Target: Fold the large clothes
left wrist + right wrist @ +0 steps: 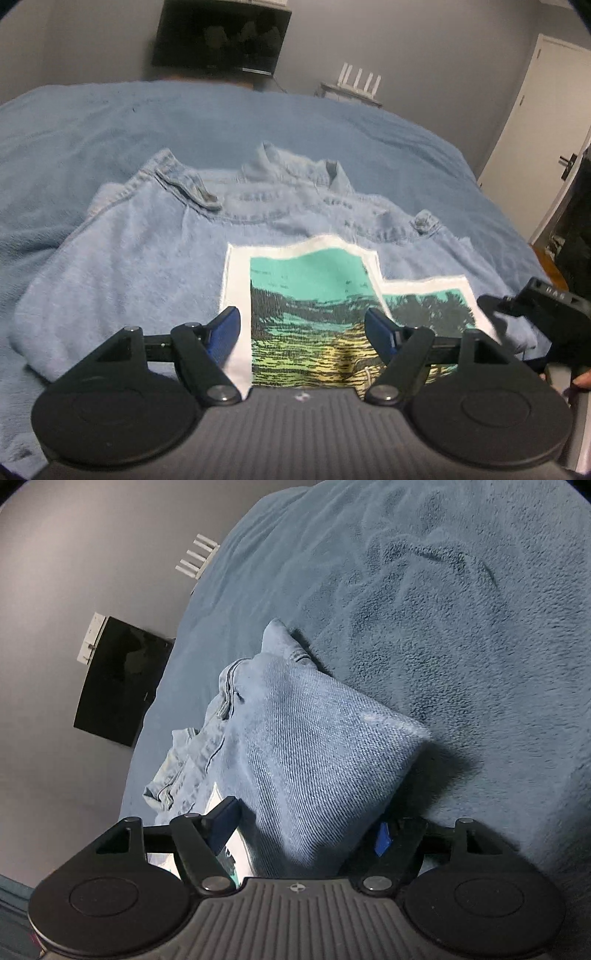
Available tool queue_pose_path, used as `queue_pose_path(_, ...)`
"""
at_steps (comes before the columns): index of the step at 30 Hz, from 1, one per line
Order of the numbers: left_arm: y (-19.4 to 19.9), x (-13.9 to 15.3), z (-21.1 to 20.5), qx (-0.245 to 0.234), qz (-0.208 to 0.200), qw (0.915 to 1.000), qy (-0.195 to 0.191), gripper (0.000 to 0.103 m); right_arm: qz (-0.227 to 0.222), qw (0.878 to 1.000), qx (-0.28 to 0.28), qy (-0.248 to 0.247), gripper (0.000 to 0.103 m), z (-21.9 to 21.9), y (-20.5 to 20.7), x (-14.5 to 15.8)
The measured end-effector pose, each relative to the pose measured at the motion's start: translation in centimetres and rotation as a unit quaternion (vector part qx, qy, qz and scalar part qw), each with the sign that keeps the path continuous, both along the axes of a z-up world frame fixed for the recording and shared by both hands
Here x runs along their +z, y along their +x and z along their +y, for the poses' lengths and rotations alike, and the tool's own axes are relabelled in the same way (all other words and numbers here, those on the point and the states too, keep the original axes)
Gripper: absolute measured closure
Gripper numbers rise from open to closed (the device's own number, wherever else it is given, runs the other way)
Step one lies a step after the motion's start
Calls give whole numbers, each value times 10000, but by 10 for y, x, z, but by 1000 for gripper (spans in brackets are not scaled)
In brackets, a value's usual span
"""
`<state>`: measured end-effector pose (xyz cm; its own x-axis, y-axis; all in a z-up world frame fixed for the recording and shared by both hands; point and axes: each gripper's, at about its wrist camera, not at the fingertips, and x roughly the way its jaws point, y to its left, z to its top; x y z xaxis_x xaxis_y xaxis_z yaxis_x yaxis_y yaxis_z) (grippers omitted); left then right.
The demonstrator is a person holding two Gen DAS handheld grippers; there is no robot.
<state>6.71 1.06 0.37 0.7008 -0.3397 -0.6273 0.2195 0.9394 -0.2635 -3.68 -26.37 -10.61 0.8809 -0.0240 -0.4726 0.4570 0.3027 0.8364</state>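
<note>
Denim jacket [155,251] lies back-up across blue blanket [258,118], collar at upper centre, long axis left-right | my left gripper [303,328] spread, empty, over printed patch [306,317] | my right gripper [306,830] spread, folded edge between unpressed, nearer.
</note>
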Motion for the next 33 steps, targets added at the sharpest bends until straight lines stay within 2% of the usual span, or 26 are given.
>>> queue_pose_path(6, 15, -6, -2, 116, 44, 9996, -265, 30, 17, 10000, -73, -28, 28, -2, 13, -5)
queue_pose_path(10, 25, -7, -18, -61, -83, 9993, -349, 30, 31, 9999, -64, -150, 28, -2, 20, -3)
queue_pose_path(14, 35, -19, -45, -289, -137, 9987, 390, 29, 42, 9991, -84, -406, 33, -5, 31, 4)
queue_pose_path(15, 38, -24, -48, -310, -106, 9980, 534, 26, 56, 9989, -91, -467, 33, -7, 33, 3)
queue_pose_path(19, 51, -41, -57, -492, -137, 9946, 902, 20, 65, 9970, -233, -734, 36, -21, 41, 7)
queue_pose_path(23, 52, -42, -60, -489, -248, 9937, 973, 18, 89, 9983, -260, -505, 33, -31, 42, 7)
queue_pose_path(27, 53, -41, -55, -512, -213, 9950, 830, 18, 220, 9975, -586, -339, 27, -38, 26, 15)
queue_pose_path(28, 53, -41, -55, -514, -217, 9949, 840, 18, 229, 9963, -699, -439, 27, -39, 22, 20)
queue_pose_path(30, 53, -42, -56, -523, -233, 9945, 873, 18, 400, 9891, -1011, -992, 23, -40, 16, 35)
queue_pose_path(33, 54, -42, -55, -537, -229, 9948, 836, 18, 270, 9793, -1074, -1695, 20, -40, 18, 55)
